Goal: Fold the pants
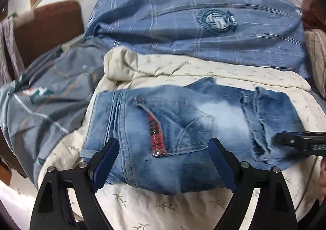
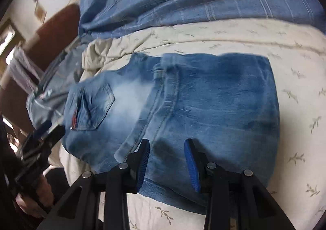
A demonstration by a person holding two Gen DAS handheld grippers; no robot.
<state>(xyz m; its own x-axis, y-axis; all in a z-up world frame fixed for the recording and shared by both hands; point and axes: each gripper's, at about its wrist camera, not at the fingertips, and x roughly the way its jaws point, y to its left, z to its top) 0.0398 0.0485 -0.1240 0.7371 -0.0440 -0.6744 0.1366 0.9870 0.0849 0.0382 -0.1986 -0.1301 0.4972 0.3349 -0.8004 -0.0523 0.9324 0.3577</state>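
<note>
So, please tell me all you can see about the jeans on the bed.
The jeans are light blue denim, faded almost white in the middle. They lie folded into a compact, fairly flat bundle on the cream leaf-print bedspread. A back pocket with a red plaid trim and a metal stud faces up, and frayed hems lie across one end. Neither gripper visibly grips them.

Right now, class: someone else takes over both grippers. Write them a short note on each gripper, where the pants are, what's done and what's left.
Left gripper: fingers wide apart, empty, above the jeans near the back pocket.
Right gripper: fingers partly apart over the denim, no cloth between them.
Jeans: on the cream bedspread, already in a compact bundle.
Done: legs folded over.
Left: probably one more fold, or tidy the edges.
</note>
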